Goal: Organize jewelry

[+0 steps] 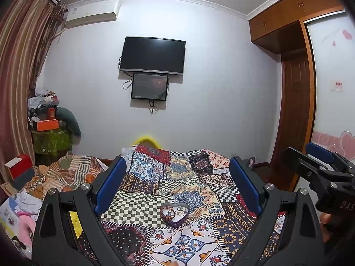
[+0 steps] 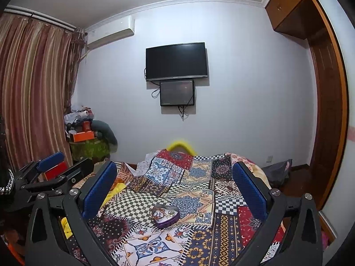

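1. My left gripper [image 1: 177,184] is held above the bed with its blue pads spread wide and nothing between them.
2. My right gripper [image 2: 175,190] is the same: spread wide, holding nothing, raised well clear of the bedspread [image 1: 190,177].
3. The thing I am here for is the heart-shaped tin [image 1: 174,214], sitting flat on the bedspread ahead of both grippers, roughly centred between each pair of fingers and touched by neither.
4. The tin looks like thin metal, purple on its outer wall, pale inside, with no lid on it.
5. Inside it I can make out a few rings [image 1: 180,210] toward the right lobe and a tangle of reddish beads or cord [image 1: 168,211] toward the left; finer detail is too small to tell.
6. I judge the tin light and stiff, with a smooth wall that could slip from the pads, so I would pinch it across a lobe or grip the rim.
7. The rings should be hard, tiny and prone to roll; the beaded piece limp and likely to snag.
8. The bedspread is soft patchwork cloth, busy with checks and floral tiles, so the tin may tilt if pressed.
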The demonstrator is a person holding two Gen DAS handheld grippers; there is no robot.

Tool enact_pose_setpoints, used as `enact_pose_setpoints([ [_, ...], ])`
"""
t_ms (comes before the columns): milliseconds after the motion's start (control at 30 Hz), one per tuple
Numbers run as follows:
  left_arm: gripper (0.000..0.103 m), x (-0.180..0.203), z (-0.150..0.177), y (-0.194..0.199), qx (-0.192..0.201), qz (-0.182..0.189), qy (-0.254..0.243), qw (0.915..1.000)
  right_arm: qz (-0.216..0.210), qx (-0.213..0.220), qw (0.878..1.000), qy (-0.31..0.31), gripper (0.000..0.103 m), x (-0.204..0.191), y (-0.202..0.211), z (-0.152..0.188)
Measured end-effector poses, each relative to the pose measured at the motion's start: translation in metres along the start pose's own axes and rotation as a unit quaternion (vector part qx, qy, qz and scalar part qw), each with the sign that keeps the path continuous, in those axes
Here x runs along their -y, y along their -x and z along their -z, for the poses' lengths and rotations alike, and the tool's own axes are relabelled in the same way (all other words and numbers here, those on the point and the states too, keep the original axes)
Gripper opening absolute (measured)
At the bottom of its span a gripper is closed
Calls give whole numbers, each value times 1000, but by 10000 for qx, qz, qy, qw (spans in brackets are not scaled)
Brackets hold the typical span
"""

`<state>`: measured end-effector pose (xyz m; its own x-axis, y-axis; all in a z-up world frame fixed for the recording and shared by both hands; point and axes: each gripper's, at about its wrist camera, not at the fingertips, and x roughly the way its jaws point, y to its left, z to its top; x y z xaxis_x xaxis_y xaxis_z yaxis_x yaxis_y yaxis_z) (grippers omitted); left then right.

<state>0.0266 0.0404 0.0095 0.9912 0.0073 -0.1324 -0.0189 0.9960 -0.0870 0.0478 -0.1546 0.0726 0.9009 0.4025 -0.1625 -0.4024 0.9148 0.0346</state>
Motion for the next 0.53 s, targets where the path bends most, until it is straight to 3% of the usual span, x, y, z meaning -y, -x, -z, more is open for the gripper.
enact_pose_setpoints([
  [533, 94, -4, 4, -4, -92, 81, 38, 9999, 33, -46, 10000, 3, 103, 1, -4, 2],
])
